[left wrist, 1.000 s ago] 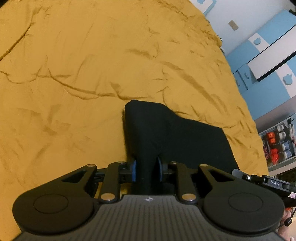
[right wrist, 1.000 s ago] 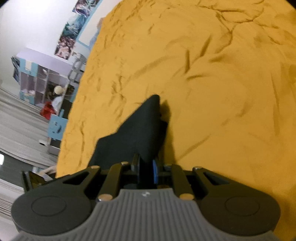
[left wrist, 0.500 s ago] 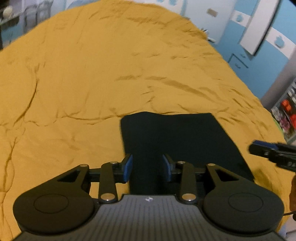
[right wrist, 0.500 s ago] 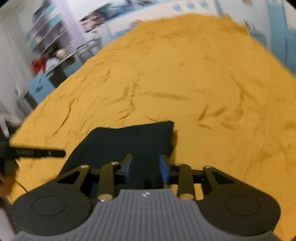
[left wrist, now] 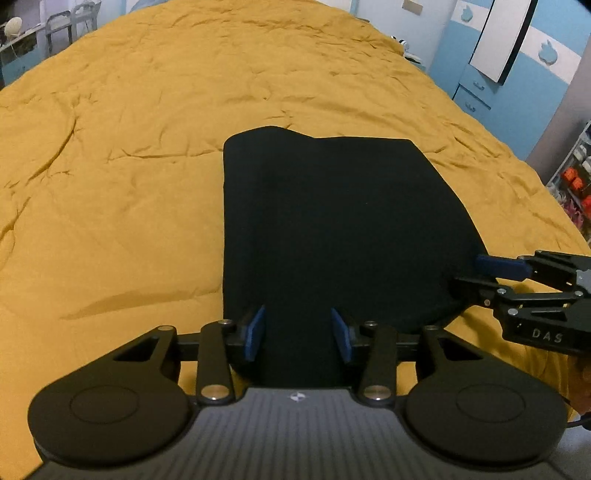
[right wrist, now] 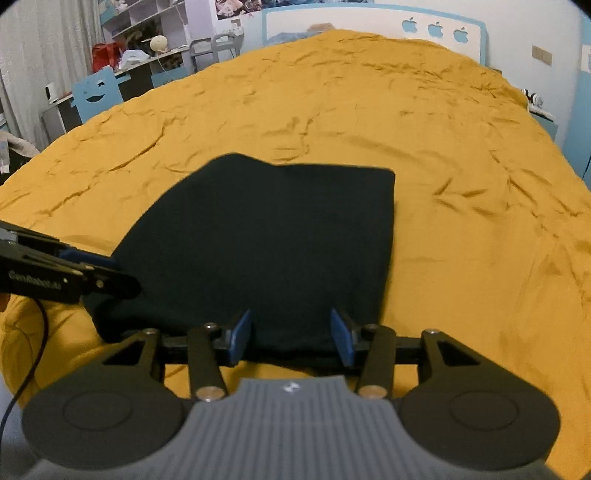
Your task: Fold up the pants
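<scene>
The black pants (left wrist: 332, 229) lie folded into a flat rectangle on the yellow bedspread (left wrist: 110, 166); they also show in the right wrist view (right wrist: 266, 243). My left gripper (left wrist: 298, 334) is open, its blue pads apart over the near edge of the pants, holding nothing. My right gripper (right wrist: 290, 338) is open too, at the near edge of the pants. The right gripper shows from the side in the left wrist view (left wrist: 517, 280), by the pants' right edge. The left gripper shows in the right wrist view (right wrist: 74, 273), by their left edge.
The bedspread (right wrist: 443, 184) is wrinkled and spreads wide around the pants. A blue wardrobe (left wrist: 517, 74) stands to the right of the bed. A desk with a blue chair (right wrist: 98, 92) and shelves stand to the left. The headboard wall (right wrist: 369, 22) is at the far end.
Both grippers were shut on the lifted pants; they laid the pants flat, let go and opened. Both have drawn back toward the near edge.
</scene>
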### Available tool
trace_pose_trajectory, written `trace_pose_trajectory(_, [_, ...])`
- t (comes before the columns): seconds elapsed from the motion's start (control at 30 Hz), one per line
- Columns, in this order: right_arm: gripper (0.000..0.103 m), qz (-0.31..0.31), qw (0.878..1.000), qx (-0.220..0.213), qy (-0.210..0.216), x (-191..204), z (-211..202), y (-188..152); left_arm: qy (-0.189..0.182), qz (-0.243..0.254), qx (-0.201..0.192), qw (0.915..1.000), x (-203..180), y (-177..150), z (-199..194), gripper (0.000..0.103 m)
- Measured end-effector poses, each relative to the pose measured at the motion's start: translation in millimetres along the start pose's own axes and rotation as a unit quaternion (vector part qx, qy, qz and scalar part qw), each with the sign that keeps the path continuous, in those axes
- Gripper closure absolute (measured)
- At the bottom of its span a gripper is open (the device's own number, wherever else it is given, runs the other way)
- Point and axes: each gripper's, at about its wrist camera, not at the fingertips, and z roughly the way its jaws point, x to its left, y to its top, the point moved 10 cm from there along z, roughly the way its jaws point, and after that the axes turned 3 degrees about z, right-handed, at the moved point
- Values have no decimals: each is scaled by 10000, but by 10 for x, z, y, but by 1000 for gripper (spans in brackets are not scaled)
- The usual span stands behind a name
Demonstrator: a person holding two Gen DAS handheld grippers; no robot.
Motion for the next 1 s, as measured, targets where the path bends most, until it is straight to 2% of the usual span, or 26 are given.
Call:
trace_pose_trajectory(0.17, [59, -58, 9999, 115, -59, -18, -87, 6, 24, 152, 221, 9996, 18, -55, -108, 54])
trace_pose_trajectory(0.2, [59, -30, 9998, 163, -68, -33, -123, 3, 90, 111, 297, 9995, 60, -74, -148, 49])
trace_pose_trajectory(0.27, [57, 45, 9998, 192, -95, -59, -222, 39, 226, 139, 333, 9991, 92, -99, -231, 48])
trace_pose_trajectory(0.33, [45, 80, 9998, 107, -150, -85, -385, 131, 298, 228, 117, 9992, 97, -33, -422, 48])
trace_pose_trajectory(0.4, [38, 46, 9997, -119, -223, -91, -579, 278, 416, 270, -186, 9986, 96, 100, -654, 47])
trace_pose_trajectory(0.47, [27, 15, 9982, -458, -381, -99, -807, 462, 588, 312, -592, 9960, 68, 264, -910, 44])
trace_pose_trajectory(0.5, [22, -2, 9969, -648, -452, -88, -933, 545, 715, 338, -829, 9934, 45, 346, -1058, 39])
trace_pose_trajectory(0.6, [21, 24, 9916, -1162, -569, -8, -1320, 750, 1214, 308, -1575, 9795, -65, 540, -1493, 20])
trace_pose_trajectory(0.73, [21, 227, 9842, -1655, -591, 133, -1714, 832, 1367, 296, -2128, 9670, -294, 598, -1844, 10])
trace_pose_trajectory(0.8, [21, 370, 9805, -1823, -637, 193, -1854, 795, 1444, 251, -2252, 9632, -393, 559, -1948, 6])
trace_pose_trajectory(0.9, [21, 457, 9786, -1883, -692, 274, -1963, 680, 1582, 185, -2289, 9603, -504, 480, -1984, 6])
trace_pose_trajectory(1.0, [21, 414, 9807, -1789, -677, 379, -1972, 507, 1605, 162, -2186, 9624, -561, 383, -1954, 6])
